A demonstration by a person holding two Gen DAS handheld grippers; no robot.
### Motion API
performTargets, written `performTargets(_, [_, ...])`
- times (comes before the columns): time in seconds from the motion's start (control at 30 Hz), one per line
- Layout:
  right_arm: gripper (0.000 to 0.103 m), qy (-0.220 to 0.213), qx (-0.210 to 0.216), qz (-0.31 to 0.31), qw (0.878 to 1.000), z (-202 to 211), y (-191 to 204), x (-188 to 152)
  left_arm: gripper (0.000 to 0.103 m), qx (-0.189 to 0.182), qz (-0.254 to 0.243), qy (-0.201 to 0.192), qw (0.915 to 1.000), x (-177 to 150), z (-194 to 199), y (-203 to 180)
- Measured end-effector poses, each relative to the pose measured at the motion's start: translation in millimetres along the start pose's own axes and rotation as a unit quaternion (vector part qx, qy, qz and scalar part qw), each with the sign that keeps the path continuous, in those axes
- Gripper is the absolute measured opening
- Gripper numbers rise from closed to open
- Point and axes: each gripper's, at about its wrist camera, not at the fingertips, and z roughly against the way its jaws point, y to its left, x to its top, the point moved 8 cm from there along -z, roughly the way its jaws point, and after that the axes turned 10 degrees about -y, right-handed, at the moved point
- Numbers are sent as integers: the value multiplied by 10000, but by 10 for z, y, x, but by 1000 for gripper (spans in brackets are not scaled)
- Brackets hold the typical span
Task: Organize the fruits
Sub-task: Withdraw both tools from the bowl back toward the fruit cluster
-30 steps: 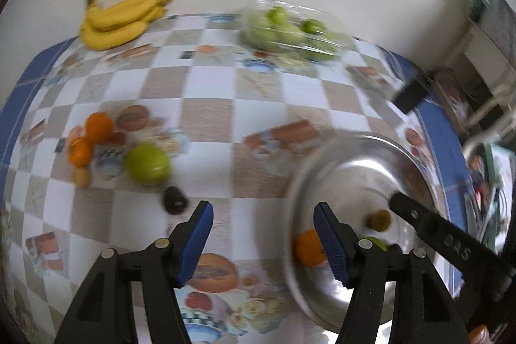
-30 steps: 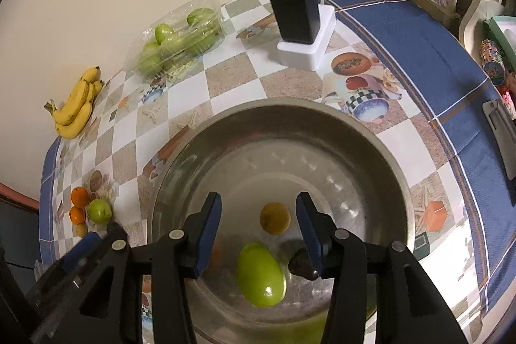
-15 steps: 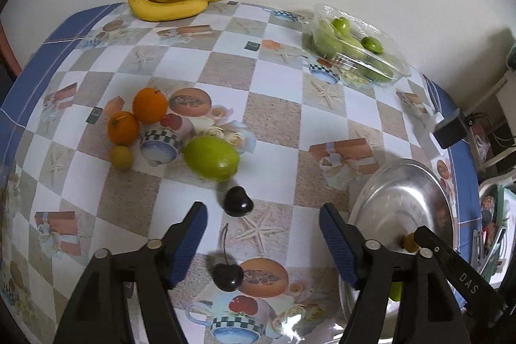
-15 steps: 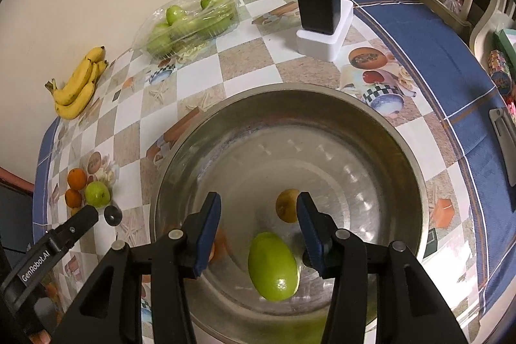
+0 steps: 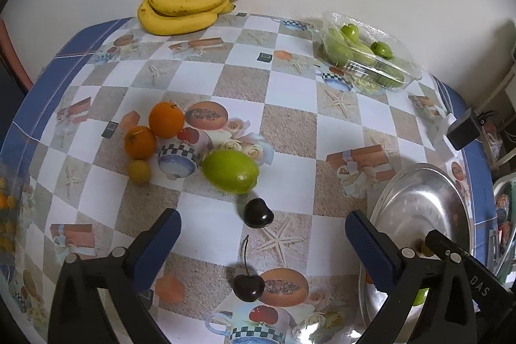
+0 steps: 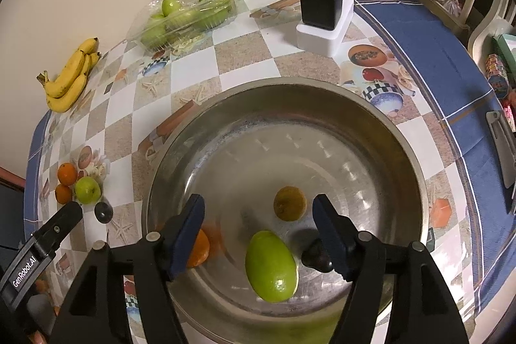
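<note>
The left tongs (image 5: 262, 242), released and empty, have swung from the bowl (image 6: 400, 147) to the loose cherries (image 5: 258, 212) on the counter, likely next; right tongs (image 6: 258, 226) hover released over the bowl's fruit.

Left gripper (image 5: 262, 236) jaws wide; dark cherry (image 5: 258, 212) between, stemmed cherry (image 5: 248, 287) nearer, green mango (image 5: 230, 171) just beyond.

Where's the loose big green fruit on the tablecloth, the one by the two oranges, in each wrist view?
Left wrist: green fruit sits centre-left, just right of the two oranges, ahead of the open left gripper.
Right wrist: same green fruit shows small at the far left edge, left of the steel bowl.
Shared landmark: the banana bunch against the wall.
</note>
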Motion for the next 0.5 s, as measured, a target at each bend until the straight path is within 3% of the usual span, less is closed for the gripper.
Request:
performTargets(0.07, [84,-65,30,-12,10000,20,1,21,103,7,-15,-15,10000,7,6,1])
performTargets(0.13, [84,-130,81,-20,9999,43,10,43,103,10,-28,-19,10000,10,6,1])
performTargets(0.2, [102,-202,138,-70,9997,63,22,65,103,20,-68,5,10000,2,-4,0])
performTargets(0.5, [103,-215,32,12,9998,70,44,77,103,65,-475,37,9988,-25,2,-19])
